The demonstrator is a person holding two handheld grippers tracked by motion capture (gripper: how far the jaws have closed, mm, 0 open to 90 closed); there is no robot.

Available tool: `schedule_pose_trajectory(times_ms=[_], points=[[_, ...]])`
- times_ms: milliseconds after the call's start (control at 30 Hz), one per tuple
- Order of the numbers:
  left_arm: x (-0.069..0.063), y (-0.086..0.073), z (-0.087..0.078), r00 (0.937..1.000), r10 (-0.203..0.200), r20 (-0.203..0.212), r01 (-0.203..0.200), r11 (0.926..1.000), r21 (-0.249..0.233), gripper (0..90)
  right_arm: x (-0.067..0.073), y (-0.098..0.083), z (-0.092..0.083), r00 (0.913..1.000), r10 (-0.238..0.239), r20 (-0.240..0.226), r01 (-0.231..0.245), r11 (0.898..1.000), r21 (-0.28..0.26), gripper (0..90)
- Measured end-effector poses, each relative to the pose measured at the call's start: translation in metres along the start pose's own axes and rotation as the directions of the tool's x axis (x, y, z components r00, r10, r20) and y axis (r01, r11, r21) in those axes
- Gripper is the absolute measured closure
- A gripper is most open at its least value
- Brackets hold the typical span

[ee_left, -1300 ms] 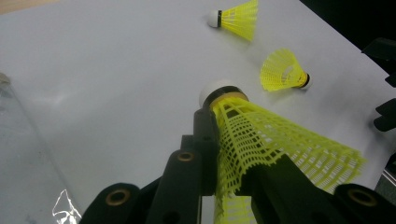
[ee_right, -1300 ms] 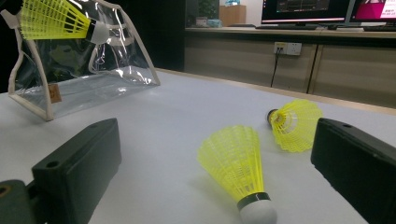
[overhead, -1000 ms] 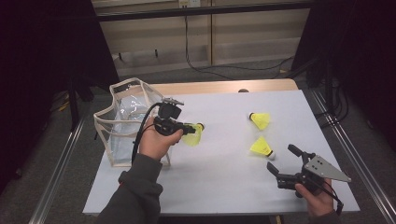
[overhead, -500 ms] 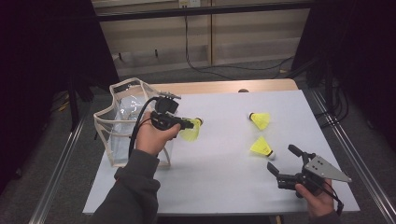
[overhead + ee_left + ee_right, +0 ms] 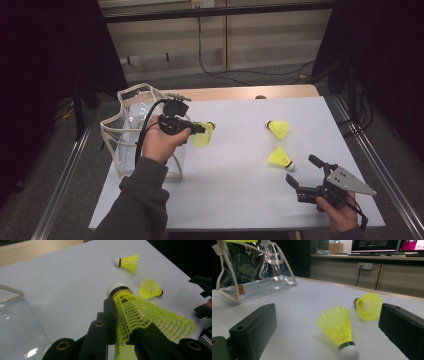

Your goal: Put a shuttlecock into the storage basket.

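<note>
My left gripper [image 5: 205,129] is shut on a yellow shuttlecock [image 5: 201,136], held above the white table just right of the clear bag [image 5: 116,150]. In the left gripper view the black jaws pinch its mesh skirt [image 5: 140,315], cork end pointing away. Two more yellow shuttlecocks [image 5: 279,129] [image 5: 280,157] lie on the table's right half. My right gripper [image 5: 301,168] stands open near the front right corner, with the nearer shuttlecock [image 5: 338,327] just ahead of its jaws and the farther one [image 5: 369,305] behind.
The clear bag [image 5: 254,275] with cream trim stands upright at the table's left edge. The white table [image 5: 240,190] has a wooden strip along its far edge and metal rails on both sides. Dark curtains flank the scene.
The left gripper has shifted slightly up and toward the bag with the shuttlecock still in its jaws. The right gripper has stayed where it was.
</note>
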State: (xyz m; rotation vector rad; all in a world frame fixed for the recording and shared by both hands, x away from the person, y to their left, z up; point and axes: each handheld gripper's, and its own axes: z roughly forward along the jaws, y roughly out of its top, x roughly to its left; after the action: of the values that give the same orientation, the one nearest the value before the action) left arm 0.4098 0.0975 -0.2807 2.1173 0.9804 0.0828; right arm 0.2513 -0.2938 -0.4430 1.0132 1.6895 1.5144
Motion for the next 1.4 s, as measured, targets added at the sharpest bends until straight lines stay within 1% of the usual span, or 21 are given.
schedule_pose_trajectory(times_ms=[200,300,467,833,933,1100,1200,1233,1400], points=[[0.001,0.003,-0.003,1.0000,0.000,-0.002,0.000,1.0000,-0.001,84.4,0.000,0.000,0.000,1.0000,-0.001,0.000,0.001,1.000,0.000,1.6],[0.002,0.005,-0.005,1.0000,0.000,0.000,0.000,1.0000,0.005,84.4,0.000,0.000,0.000,1.0000,0.000,-0.001,0.000,1.000,-0.001,1.6],[0.004,0.008,-0.006,0.9999,-0.012,-0.003,0.012,0.9999,-0.001,84.4,0.000,0.000,-0.001,1.0000,-0.001,0.000,0.001,1.000,0.000,1.6],[0.008,0.013,-0.008,0.9996,-0.024,-0.014,0.024,0.9997,-0.007,84.4,0.000,0.000,-0.001,1.0000,0.000,-0.002,0.000,1.000,0.000,1.6],[0.009,0.014,-0.009,0.9997,-0.023,-0.009,0.023,0.9997,-0.001,84.4,0.000,0.000,-0.001,1.0000,0.000,-0.002,0.000,1.000,0.000,1.6],[0.013,0.015,-0.012,0.9993,-0.032,-0.020,0.032,0.9995,-0.009,84.4,0.000,0.000,-0.001,1.0000,0.003,0.000,-0.003,1.000,0.000,1.6],[0.013,0.016,-0.013,0.9991,-0.030,-0.030,0.030,0.9995,-0.008,84.4,0.000,0.000,-0.001,1.0000,0.002,0.002,-0.002,1.000,0.001,1.6],[0.014,0.017,-0.014,0.9992,-0.029,-0.026,0.029,0.9995,-0.013,84.4,0.000,0.000,-0.002,1.0000,0.001,0.002,-0.001,1.000,0.001,1.6],[0.016,0.020,-0.017,0.9989,-0.035,-0.032,0.034,0.9992,-0.019,84.4,0.000,0.000,-0.002,1.0000,0.001,0.003,-0.001,1.000,0.000,1.6]])
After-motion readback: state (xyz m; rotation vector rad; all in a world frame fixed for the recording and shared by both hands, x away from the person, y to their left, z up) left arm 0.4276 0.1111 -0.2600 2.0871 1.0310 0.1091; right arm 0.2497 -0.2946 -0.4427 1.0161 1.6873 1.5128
